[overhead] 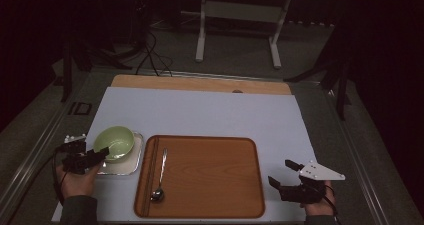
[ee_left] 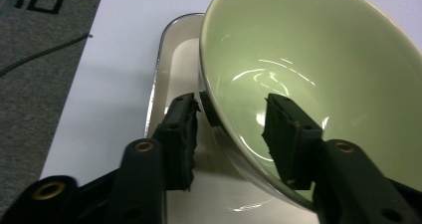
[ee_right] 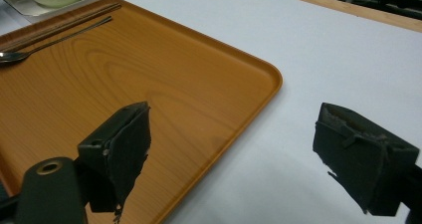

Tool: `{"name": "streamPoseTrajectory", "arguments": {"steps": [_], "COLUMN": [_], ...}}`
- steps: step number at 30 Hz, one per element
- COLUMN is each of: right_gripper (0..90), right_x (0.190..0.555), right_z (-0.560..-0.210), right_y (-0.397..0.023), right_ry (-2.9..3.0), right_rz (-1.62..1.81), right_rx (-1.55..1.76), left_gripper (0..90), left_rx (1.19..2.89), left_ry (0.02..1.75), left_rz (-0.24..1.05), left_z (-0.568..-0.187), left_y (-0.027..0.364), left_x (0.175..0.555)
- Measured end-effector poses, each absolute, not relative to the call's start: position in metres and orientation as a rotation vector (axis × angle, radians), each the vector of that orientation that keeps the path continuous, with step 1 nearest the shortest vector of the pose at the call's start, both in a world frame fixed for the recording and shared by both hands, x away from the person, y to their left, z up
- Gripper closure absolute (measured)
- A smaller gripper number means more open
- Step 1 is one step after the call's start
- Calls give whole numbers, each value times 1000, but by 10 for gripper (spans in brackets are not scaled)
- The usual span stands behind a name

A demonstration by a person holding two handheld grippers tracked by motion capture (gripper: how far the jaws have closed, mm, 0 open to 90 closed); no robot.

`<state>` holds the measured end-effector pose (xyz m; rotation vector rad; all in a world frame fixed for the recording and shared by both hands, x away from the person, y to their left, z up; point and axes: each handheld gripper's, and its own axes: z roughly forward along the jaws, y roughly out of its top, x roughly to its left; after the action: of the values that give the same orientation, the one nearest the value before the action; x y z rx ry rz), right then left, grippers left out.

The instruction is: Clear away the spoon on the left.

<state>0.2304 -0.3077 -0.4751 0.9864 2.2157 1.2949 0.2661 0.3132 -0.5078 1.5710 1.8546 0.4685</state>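
The bench (overhead: 200,112) is covered by a pale sheet in a dark room. The green bowl (ee_left: 308,69) rim is straddled by the left gripper (ee_left: 231,129) jaws, half-closed, contact unclear. The right gripper (ee_right: 231,154) jaws are held wide, empty, beside the wooden tray (ee_right: 149,74).

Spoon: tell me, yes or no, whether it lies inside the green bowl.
No, the spoon lies on the wooden tray, apart from the green bowl.
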Motion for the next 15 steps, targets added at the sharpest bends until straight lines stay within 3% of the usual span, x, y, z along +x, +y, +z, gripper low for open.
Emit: {"name": "streamPoseTrajectory", "arguments": {"steps": [10, 15], "right_gripper": [146, 146], "right_x": [230, 230], "right_z": [-475, -475], "right_y": [-307, -307], "right_ry": [2217, 2218], "right_rz": [1292, 1292], "right_rx": [985, 984], "left_gripper": [728, 762], "left_rx": [1553, 1552], "left_ry": [1907, 1919], "left_rz": [398, 390], "left_z": [-514, -515], "left_y": [317, 316], "left_x": [266, 268]}}
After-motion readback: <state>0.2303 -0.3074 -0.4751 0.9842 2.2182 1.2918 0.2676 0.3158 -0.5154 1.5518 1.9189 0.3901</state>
